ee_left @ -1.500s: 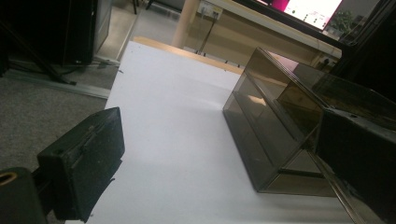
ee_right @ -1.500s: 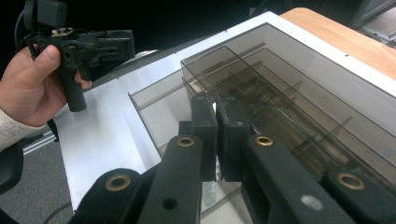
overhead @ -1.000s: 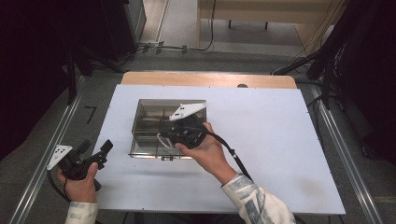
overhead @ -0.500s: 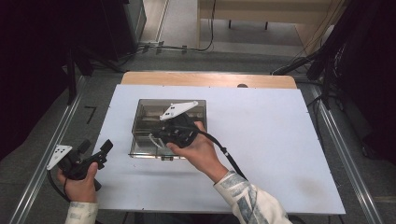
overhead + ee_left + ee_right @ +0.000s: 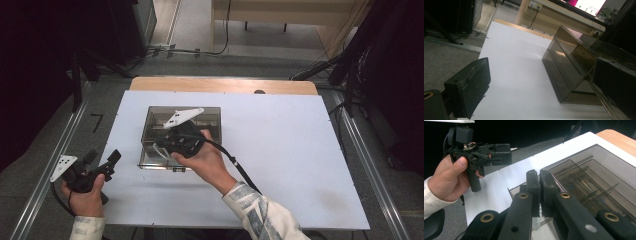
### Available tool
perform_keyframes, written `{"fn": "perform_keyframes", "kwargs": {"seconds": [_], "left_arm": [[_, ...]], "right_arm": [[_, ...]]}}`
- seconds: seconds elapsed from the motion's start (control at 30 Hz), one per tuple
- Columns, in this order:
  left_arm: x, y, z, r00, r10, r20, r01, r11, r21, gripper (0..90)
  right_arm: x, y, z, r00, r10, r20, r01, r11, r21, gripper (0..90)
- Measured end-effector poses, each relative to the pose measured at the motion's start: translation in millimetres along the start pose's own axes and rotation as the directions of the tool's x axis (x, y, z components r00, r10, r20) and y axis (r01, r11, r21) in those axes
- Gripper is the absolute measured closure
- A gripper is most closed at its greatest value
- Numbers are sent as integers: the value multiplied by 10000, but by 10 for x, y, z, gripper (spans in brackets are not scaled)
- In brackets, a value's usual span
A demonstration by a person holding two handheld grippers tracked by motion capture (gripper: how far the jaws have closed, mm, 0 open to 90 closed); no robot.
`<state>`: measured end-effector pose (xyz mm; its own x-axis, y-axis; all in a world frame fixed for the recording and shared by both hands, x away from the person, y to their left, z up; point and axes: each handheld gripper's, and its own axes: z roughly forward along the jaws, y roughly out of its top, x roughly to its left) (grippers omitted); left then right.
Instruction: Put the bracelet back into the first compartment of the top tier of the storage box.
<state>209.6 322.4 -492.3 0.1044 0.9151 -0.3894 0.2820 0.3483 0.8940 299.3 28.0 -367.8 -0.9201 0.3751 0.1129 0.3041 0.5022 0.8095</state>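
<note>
High view shows a white-topped bench (image 5: 280, 150) with a smoky, see-through plastic box (image 5: 180, 137) lying left of its middle, nearer the left edge than the right. The box is low and rectangular with partitions inside that split it into compartments; what, if anything, lies in them is too dim to tell.

The right gripper (image 5: 167, 147) reaches over the box's near left part, its grey plate (image 5: 183, 117) tilted up above the box and its cable (image 5: 235, 162) trailing back along the forearm toward the near edge. From the right gripper view, its fingers (image 5: 534, 182) are clenched together at the box's near corner, with the thin clear wall (image 5: 560, 186) of the box running up just beside the right-hand one; whether that wall is pinched between them or merely alongside cannot be told.

The left gripper (image 5: 107, 162) is held in the left hand (image 5: 85, 197) off the bench's near left corner, over the grey floor, well apart from the box. In the right gripper view this left gripper (image 5: 499, 155) points toward the bench. In the left gripper view its fingers (image 5: 471, 85) are released, wide apart, with bare white bench between them and the box (image 5: 569, 67) lying ahead to the right, untouched by them.
</note>
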Motion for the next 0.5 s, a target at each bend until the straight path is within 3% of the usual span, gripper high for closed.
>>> {"fn": "perform_keyframes", "kwargs": {"seconds": [0.5], "left_arm": [[9, -1, -14, 10000, 30, -16, -30, 10000, 11, 24]], "right_arm": [[60, 42, 140, 9996, -43, -261, 46, 9999, 97, 847]]}}
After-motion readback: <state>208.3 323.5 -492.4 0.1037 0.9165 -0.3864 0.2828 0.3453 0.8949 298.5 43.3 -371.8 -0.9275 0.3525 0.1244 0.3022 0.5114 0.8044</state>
